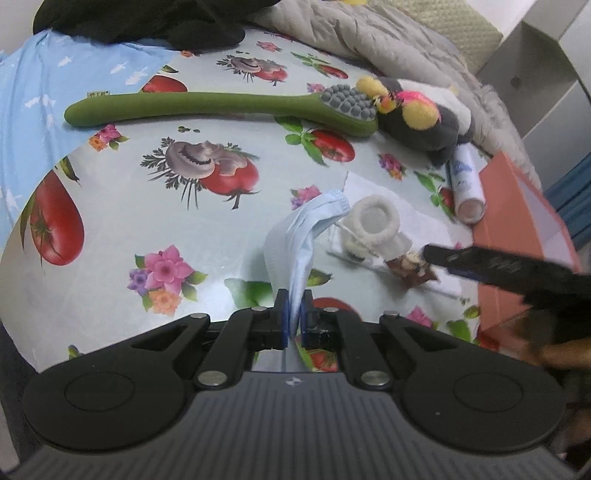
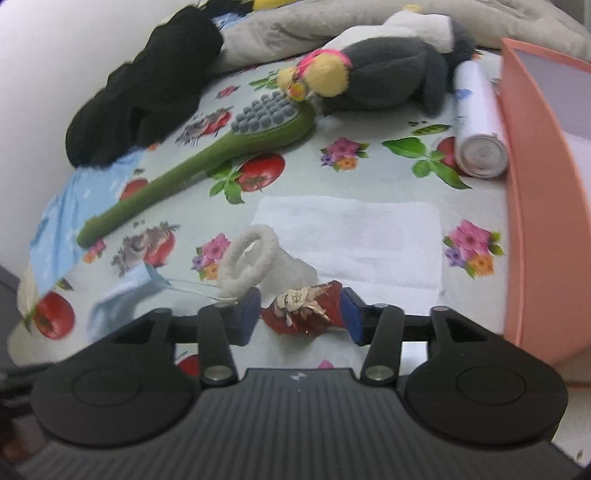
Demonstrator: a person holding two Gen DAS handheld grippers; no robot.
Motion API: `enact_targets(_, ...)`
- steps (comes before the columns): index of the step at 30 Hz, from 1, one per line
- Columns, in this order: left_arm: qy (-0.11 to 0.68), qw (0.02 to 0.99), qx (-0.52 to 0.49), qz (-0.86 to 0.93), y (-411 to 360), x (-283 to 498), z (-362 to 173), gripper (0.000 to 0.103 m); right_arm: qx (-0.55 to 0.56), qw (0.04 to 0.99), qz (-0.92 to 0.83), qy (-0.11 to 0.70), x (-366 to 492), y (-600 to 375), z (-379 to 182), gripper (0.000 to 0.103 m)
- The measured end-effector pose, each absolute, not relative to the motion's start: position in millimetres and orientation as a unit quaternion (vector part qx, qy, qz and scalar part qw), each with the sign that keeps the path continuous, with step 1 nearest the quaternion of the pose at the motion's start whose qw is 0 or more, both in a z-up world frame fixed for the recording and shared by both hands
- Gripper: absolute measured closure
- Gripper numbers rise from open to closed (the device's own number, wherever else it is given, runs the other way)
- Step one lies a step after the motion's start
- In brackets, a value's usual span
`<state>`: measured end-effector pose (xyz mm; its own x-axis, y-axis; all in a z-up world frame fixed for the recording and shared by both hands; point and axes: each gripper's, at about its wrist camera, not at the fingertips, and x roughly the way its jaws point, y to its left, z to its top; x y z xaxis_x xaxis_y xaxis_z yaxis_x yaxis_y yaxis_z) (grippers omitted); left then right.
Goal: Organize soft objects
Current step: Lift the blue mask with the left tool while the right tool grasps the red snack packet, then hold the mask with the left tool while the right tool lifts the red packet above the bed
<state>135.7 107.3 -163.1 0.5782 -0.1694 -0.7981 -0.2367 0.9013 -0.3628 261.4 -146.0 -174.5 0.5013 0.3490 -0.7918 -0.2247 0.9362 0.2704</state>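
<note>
My left gripper (image 1: pixel 294 321) is shut on a light blue face mask (image 1: pixel 295 236), which rises from the jaws above the flowered tablecloth; the mask also shows in the right wrist view (image 2: pixel 122 295). My right gripper (image 2: pixel 301 317) is open, its jaws on either side of a crumpled red and gold wrapper (image 2: pixel 306 310), not closed on it. In the left wrist view the right gripper (image 1: pixel 491 264) reaches in from the right beside the wrapper (image 1: pixel 412 271). A white fluffy hair tie (image 2: pixel 247 258) lies just beyond the wrapper. A grey and yellow plush toy (image 2: pixel 380 77) lies at the back.
A green long-handled brush (image 2: pixel 199 162) lies on the left. A white tissue (image 2: pixel 362 236) lies flat ahead. A white spray can (image 2: pixel 478 122) rests against a pink box (image 2: pixel 543 206) on the right. Black cloth (image 2: pixel 147 85) and a grey quilt (image 1: pixel 369 33) lie at the back.
</note>
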Motion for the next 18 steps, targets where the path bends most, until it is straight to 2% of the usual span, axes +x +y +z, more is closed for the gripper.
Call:
enact_targets(6,0.434,0.870,-0.233,0.024,111,137,-143,0.097,0.010,0.852,0.182,0.490,273,-129,-199,0.046)
enact_targets(9,0.419,0.876,-0.237,0.020,113,138,-131,0.097,0.009,0.846,0.193,0.497,273,-128,-205,0.052)
enact_targets(10,0.415,0.878,-0.237,0.019,112,138,-127,0.097,0.009,0.846,0.193,0.497,271,-128,-205,0.063)
enact_targets(18,0.377,0.893,-0.247,-0.006,108,129,-93,0.098,-0.004,0.861,0.176,0.477,261,-135,-184,0.063)
